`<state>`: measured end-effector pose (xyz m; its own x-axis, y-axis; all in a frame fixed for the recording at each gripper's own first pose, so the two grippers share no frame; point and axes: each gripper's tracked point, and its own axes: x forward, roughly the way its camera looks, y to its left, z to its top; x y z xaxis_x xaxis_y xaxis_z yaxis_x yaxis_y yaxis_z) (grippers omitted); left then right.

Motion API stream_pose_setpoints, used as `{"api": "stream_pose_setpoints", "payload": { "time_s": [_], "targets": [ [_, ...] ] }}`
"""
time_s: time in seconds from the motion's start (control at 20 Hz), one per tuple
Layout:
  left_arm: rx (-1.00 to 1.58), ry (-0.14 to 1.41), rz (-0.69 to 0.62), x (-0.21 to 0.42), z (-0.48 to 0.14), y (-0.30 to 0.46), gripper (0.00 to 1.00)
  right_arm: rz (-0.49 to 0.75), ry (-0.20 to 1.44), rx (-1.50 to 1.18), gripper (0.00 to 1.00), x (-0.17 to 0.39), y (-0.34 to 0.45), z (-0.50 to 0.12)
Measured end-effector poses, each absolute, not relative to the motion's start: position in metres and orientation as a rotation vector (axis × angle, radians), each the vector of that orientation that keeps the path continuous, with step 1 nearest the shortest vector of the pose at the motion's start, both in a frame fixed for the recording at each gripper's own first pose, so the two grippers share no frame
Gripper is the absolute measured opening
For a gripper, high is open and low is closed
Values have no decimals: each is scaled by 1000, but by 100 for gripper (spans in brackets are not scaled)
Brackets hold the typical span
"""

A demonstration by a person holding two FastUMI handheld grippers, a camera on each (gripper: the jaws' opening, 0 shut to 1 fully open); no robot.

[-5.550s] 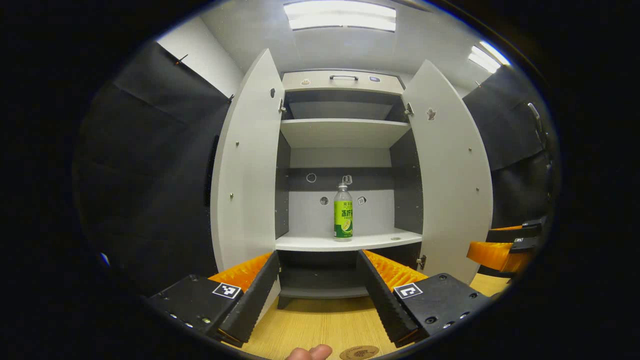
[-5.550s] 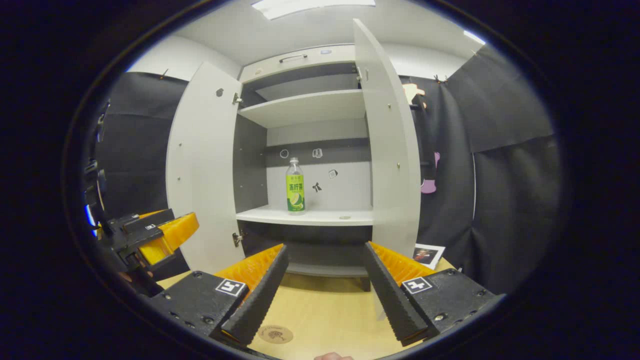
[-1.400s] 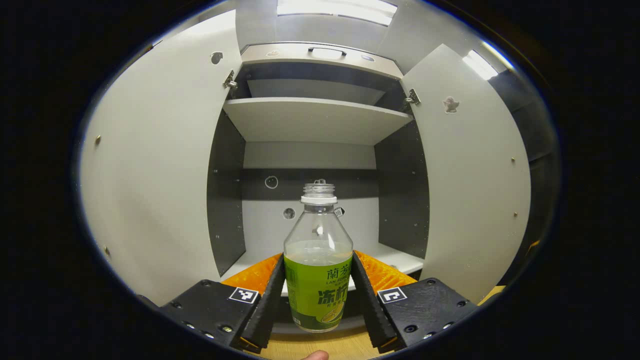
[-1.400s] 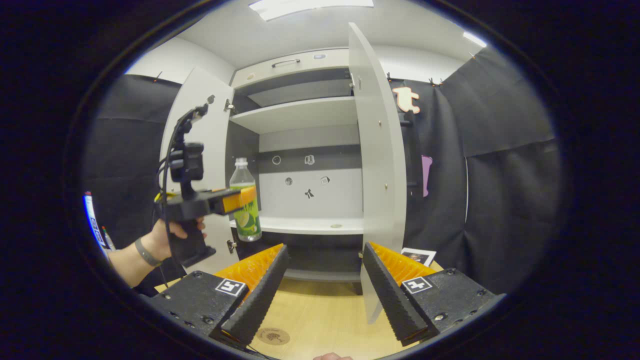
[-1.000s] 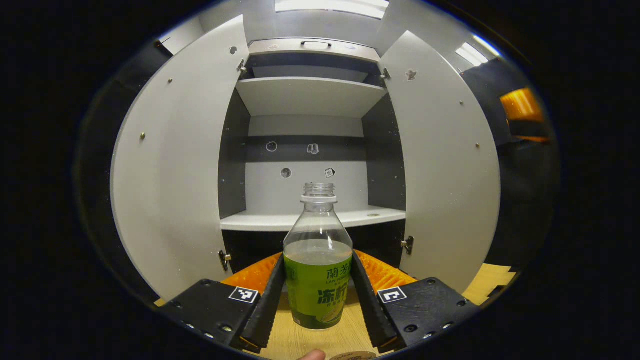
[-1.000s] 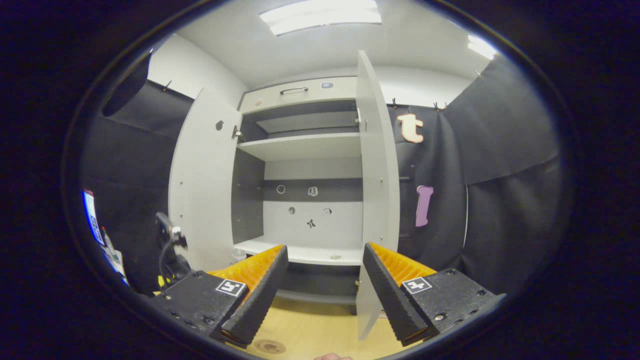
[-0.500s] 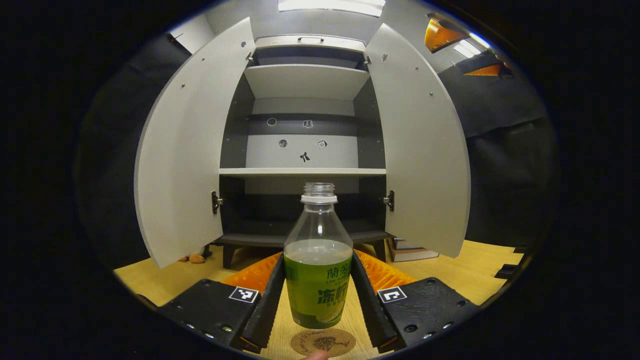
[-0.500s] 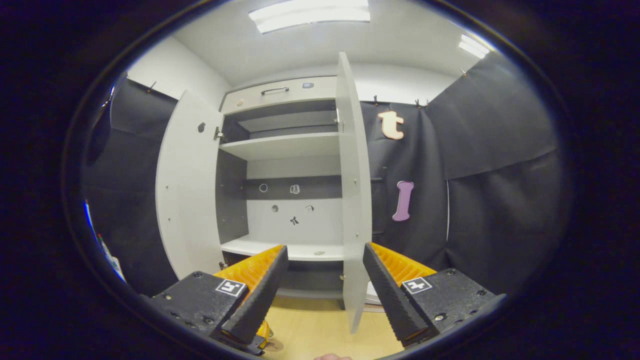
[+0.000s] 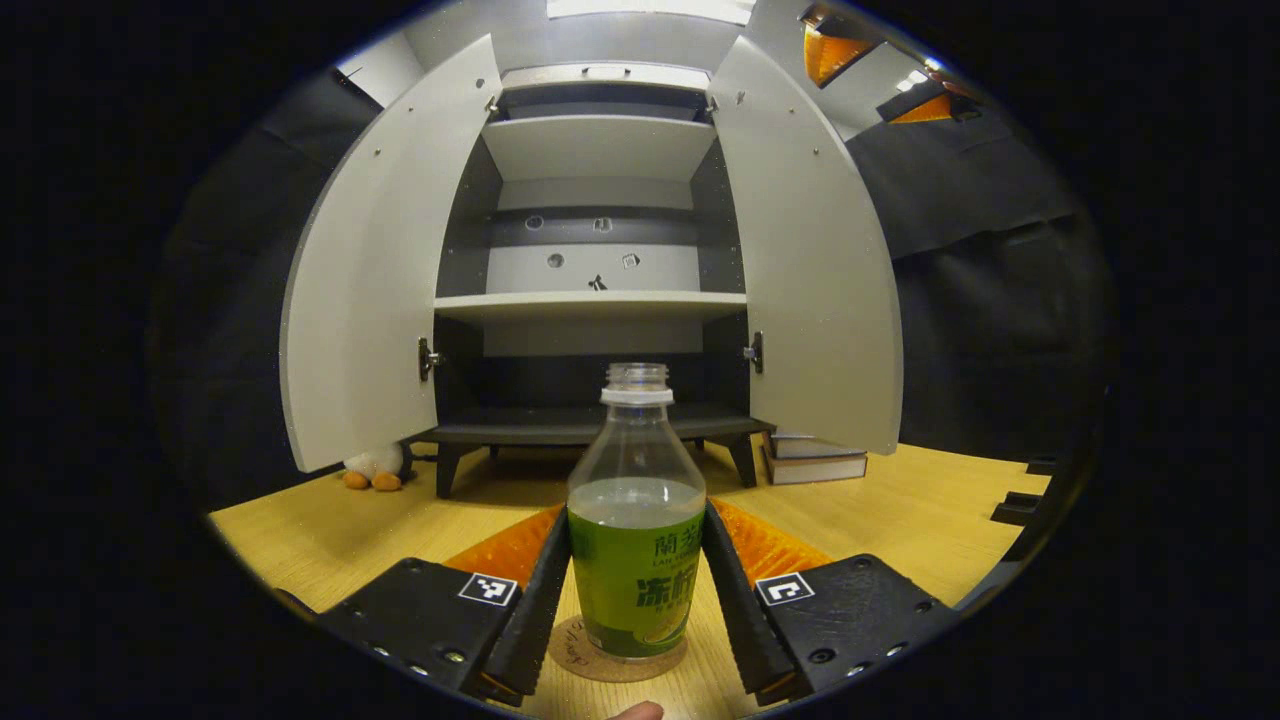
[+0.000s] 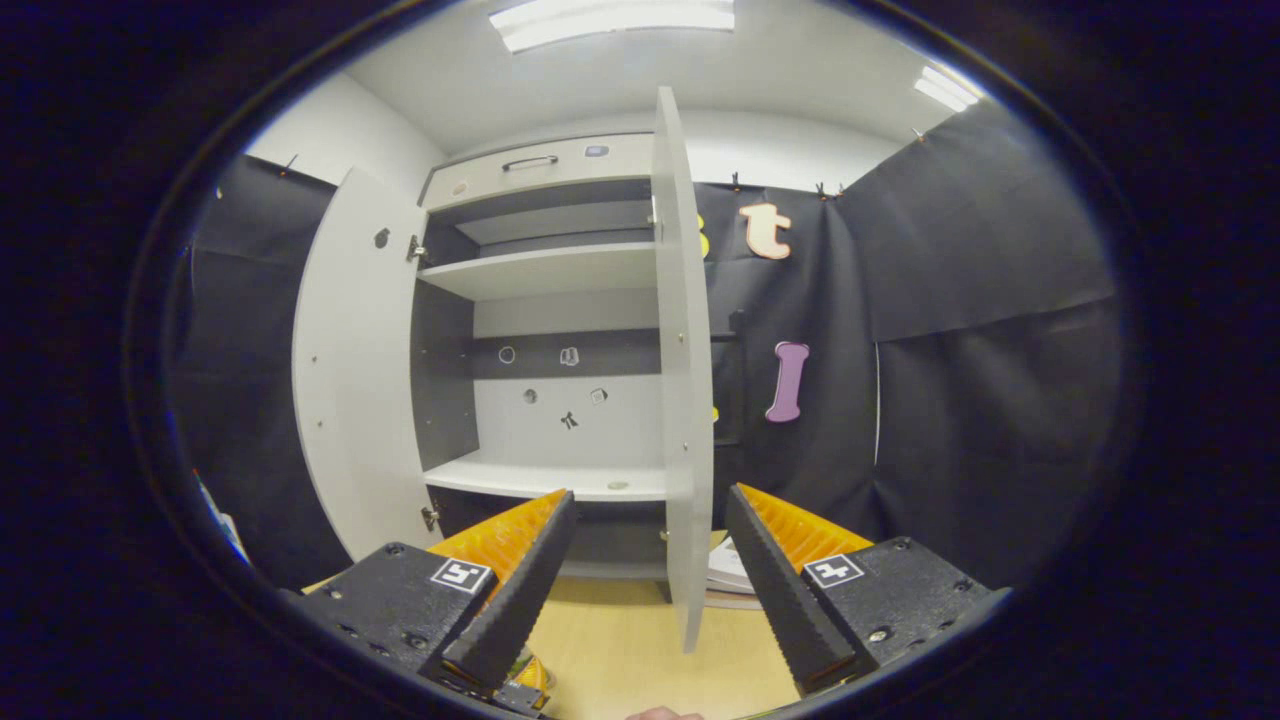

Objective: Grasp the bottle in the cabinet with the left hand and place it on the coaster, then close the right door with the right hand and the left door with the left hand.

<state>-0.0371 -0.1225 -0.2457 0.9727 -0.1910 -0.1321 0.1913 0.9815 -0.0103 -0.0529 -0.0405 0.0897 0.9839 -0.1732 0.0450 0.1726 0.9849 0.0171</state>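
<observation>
Upright, the capless, green-labelled bottle (image 9: 636,540) seemingly rests on the coaster (image 9: 590,662).

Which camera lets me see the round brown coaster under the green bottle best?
The left gripper view. There the round brown cork coaster lies on the wooden table under the clear bottle with the green label, between the left gripper's jaws. In the right gripper view, a yellow-green scrap at the bottom edge may be the bottle; I cannot make out the coaster.

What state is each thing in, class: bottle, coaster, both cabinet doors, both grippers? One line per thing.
bottle: upright, uncapped, part full, on the coaster.
coaster: flat on the table, under the bottle.
left door: open.
right door: open.
left gripper: shut on the bottle.
right gripper: open, holding nothing.
</observation>
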Motion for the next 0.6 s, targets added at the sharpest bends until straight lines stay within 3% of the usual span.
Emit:
{"api": "stream_pose_setpoints", "payload": {
  "time_s": [0.4, 0.55, 0.6],
  "targets": [
    [-12, 114, -230, -45, -238, -122, 77, -143, -23, 43, 99, -48, -39, 79],
    [-15, 83, -239, -46, -220, -122, 94, -133, -11, 52, 94, -42, -38, 73],
    [-15, 70, -245, -45, -210, -122, 95, -129, -8, 54, 99, -41, -38, 71]
  ]
}}
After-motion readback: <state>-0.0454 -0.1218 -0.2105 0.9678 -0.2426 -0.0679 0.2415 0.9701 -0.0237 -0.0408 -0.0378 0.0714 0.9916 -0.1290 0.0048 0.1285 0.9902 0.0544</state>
